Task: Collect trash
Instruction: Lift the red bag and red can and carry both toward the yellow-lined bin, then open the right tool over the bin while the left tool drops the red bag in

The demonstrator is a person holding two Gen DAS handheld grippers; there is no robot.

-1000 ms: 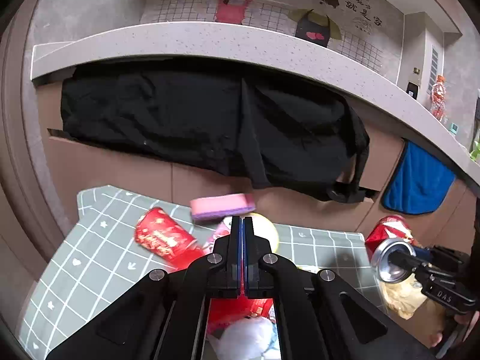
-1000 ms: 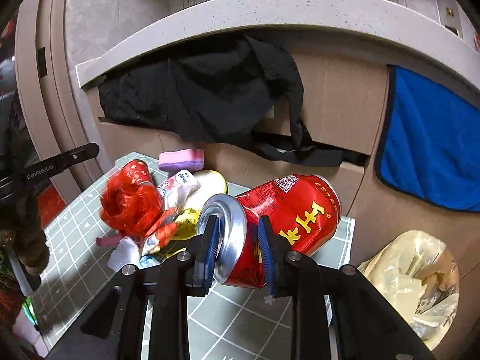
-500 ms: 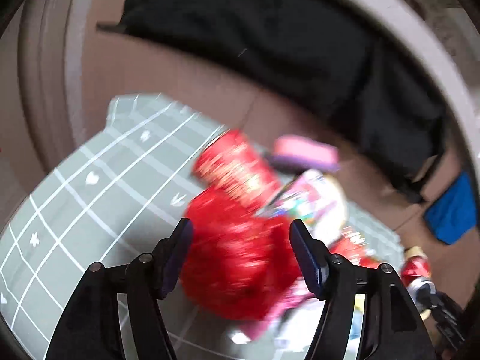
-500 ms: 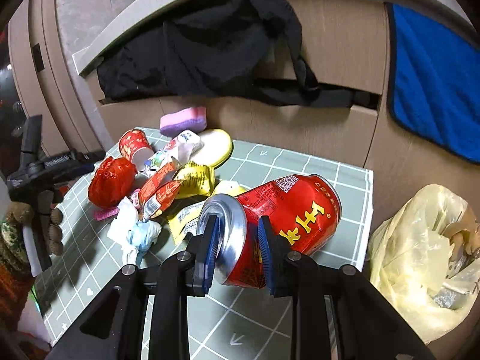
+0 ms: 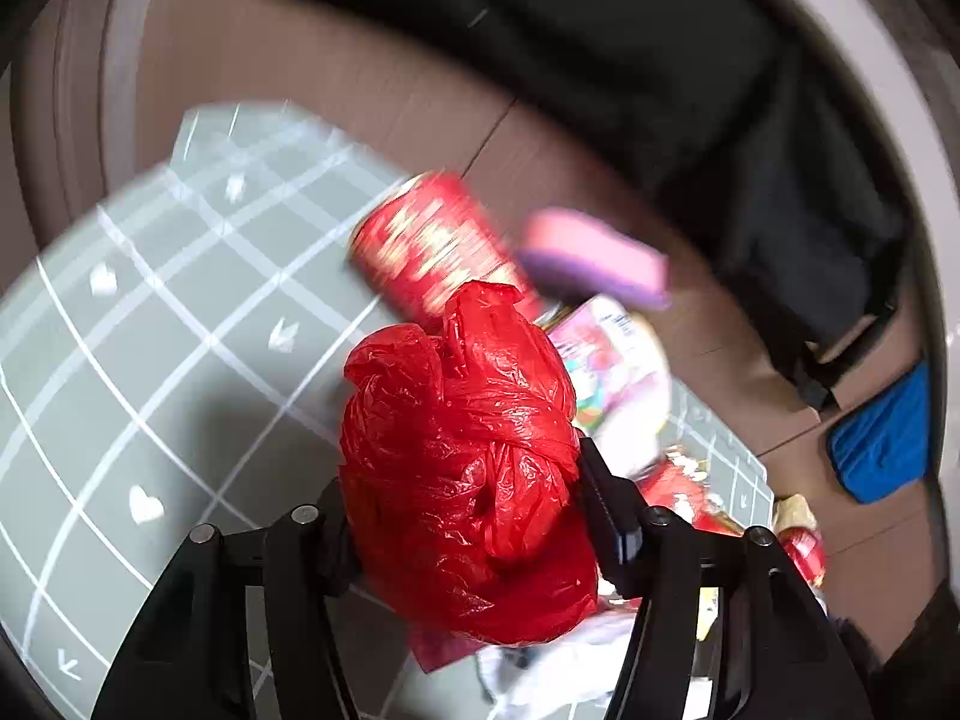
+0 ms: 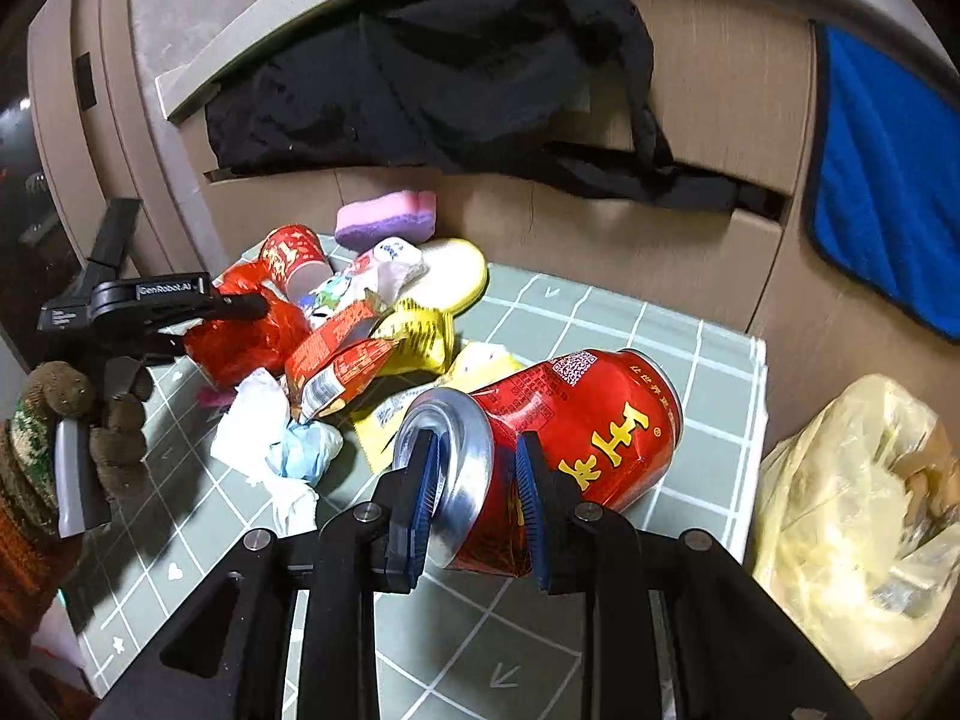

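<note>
My left gripper (image 5: pixel 462 498) has its jaws around a crumpled red plastic bag (image 5: pixel 462 468) over the green checked mat (image 5: pixel 120 330); in the right wrist view the same gripper (image 6: pixel 240 306) and bag (image 6: pixel 240 342) sit at the pile's left. My right gripper (image 6: pixel 477 480) is shut on a red drink can (image 6: pixel 576 420), held tilted above the mat (image 6: pixel 600 324). The trash pile holds a red paper cup (image 6: pixel 294 255), snack wrappers (image 6: pixel 342 354), a yellow wrapper (image 6: pixel 420 330) and white tissue (image 6: pixel 258 420).
A yellowish plastic bag (image 6: pixel 852 516) holding trash hangs off the mat's right side. A pink-purple sponge (image 6: pixel 384 219) and a yellow-white sponge (image 6: pixel 450 273) lie by the cabinet. Black cloth (image 6: pixel 432 72) and a blue towel (image 6: pixel 888 180) hang from the cabinet front.
My left gripper opened, dropped to the pile's left side and closed around the red plastic bag. My right gripper kept the can and tilted downward slightly.
</note>
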